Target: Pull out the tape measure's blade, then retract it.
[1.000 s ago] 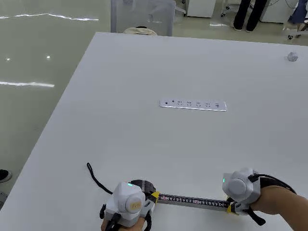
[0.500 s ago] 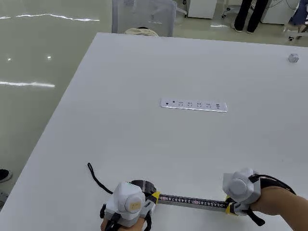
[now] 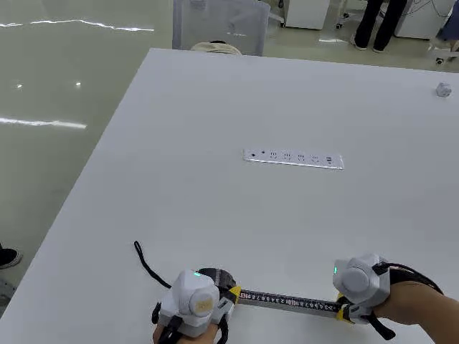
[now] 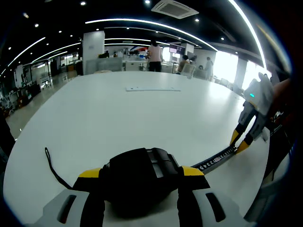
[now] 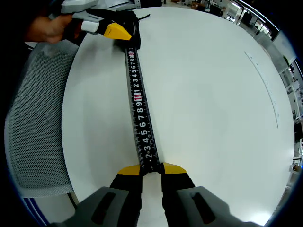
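Observation:
A black tape measure case (image 4: 139, 177) sits near the table's front edge, clamped between the yellow-tipped jaws of my left gripper (image 3: 215, 292). Its black wrist strap (image 3: 146, 264) trails left across the table. The dark blade (image 5: 140, 111) with white numbers runs out of the case (image 5: 124, 20) toward my right gripper (image 5: 150, 168), which is shut on the blade's tip. In the head view the blade (image 3: 290, 302) stretches between the case (image 3: 218, 276) and my right gripper (image 3: 346, 308). In the left gripper view the blade (image 4: 214, 161) ends at the right gripper (image 4: 242, 140).
A white power strip (image 3: 293, 158) lies flat at mid table. A small grey object (image 3: 444, 89) rests at the far right. A mesh chair seat (image 5: 42, 118) shows below the table's front edge. A chair (image 3: 219, 26) and people stand beyond the far edge.
The head camera has shifted slightly. Both grippers hold as before, and the blade's drawn length looks about the same.

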The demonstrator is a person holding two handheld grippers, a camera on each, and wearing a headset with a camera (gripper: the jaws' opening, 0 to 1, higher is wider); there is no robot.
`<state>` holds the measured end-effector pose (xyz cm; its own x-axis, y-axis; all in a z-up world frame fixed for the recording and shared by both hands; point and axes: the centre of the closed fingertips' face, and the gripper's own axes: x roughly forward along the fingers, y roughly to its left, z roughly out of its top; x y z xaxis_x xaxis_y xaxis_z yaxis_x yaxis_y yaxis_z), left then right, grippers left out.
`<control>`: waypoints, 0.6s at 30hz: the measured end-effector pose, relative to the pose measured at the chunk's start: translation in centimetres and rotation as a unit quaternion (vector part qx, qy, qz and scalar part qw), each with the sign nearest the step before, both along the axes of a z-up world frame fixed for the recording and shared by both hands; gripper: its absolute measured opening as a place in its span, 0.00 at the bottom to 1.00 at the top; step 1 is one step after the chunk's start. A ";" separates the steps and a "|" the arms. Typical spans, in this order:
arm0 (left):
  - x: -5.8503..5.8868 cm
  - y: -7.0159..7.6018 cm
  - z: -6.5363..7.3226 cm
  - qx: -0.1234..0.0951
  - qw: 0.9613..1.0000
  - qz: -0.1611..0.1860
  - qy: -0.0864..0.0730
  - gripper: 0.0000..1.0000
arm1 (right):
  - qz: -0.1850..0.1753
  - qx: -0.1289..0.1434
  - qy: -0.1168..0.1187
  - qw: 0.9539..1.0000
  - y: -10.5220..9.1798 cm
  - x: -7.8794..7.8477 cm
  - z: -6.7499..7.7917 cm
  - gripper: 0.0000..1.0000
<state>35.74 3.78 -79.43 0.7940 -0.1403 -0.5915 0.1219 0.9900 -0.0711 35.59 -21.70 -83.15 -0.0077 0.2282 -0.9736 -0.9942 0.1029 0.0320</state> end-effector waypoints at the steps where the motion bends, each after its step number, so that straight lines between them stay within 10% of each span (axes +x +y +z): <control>1: 0.0 0.0 0.0 0.000 1.000 0.000 0.000 0.58 | 0.000 0.000 0.000 1.000 0.0 0.0 -0.1 0.15; 18: 0.0 0.0 0.0 -0.002 1.000 -0.002 0.002 0.59 | -0.003 0.000 0.002 1.000 0.6 0.0 0.0 0.15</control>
